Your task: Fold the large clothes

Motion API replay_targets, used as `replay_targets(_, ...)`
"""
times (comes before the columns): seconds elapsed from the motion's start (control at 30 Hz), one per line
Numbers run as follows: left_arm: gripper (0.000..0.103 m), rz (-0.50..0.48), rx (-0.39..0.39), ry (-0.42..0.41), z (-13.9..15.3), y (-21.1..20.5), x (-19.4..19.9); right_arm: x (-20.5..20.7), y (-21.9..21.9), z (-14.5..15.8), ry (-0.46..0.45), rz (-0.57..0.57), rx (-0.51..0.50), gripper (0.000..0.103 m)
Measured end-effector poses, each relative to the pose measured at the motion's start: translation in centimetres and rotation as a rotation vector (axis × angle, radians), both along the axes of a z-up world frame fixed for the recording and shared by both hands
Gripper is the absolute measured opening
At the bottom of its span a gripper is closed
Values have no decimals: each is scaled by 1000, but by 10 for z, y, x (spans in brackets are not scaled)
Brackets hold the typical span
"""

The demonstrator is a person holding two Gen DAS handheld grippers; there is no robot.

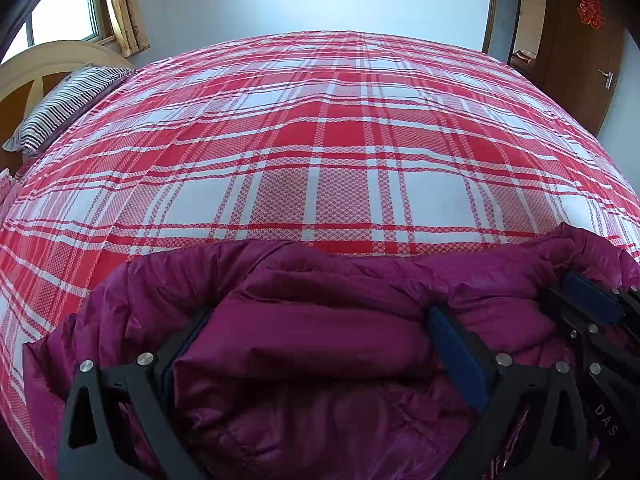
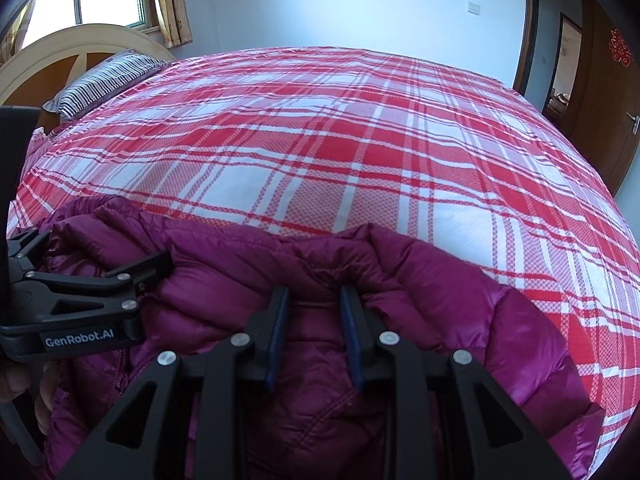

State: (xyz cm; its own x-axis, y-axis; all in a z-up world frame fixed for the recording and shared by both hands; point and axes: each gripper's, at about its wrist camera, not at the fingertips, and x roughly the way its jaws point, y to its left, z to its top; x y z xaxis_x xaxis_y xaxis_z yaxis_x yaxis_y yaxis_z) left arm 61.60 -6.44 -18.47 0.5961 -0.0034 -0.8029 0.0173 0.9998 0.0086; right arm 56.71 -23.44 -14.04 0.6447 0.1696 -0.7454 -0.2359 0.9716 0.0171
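Jacket (image 1: 320, 344), purple and puffy, is bunched at the near edge of the bed (image 1: 320, 160), under and between both tongs. Left tongs (image 1: 320, 328) are spread wide, with a thick padded roll lying between the fingers; no squeeze is seen. Right tongs (image 2: 314, 312) are part-closed, pinching a narrow ridge of fabric. Step judged: gripping an edge before a fold. Next, a firm left grip and a joint lift forward are called for. Beyond the tongs, plaid sheet, then pillow (image 1: 64, 108) far left.
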Motion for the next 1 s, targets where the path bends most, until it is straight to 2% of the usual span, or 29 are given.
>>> replay_targets(0.73,102,0,5,0,0,-1,0,1,0,-1,2,1,-12,28)
replay_targets(1.0,102,1,30,-5,0,-4,1,1,2,0,4,1,-21,28)
